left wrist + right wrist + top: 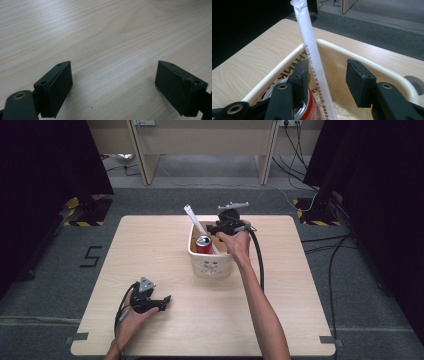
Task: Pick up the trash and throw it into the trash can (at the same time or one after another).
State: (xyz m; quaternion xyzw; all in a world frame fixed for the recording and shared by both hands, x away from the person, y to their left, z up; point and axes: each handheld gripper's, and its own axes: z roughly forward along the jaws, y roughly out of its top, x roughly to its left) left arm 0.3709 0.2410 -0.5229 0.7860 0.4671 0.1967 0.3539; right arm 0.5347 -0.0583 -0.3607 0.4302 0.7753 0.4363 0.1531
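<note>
**One tube, one can, one basket**

The right gripper hangs over the cream basket, jaws apart around one white wrapped tube, pads not pressing it. One red can stands beneath its left jaw. The left gripper rests over the bare table, jaws wide apart.

left tool: jaws wide apart, low | right tool: jaws parted, raised
</note>
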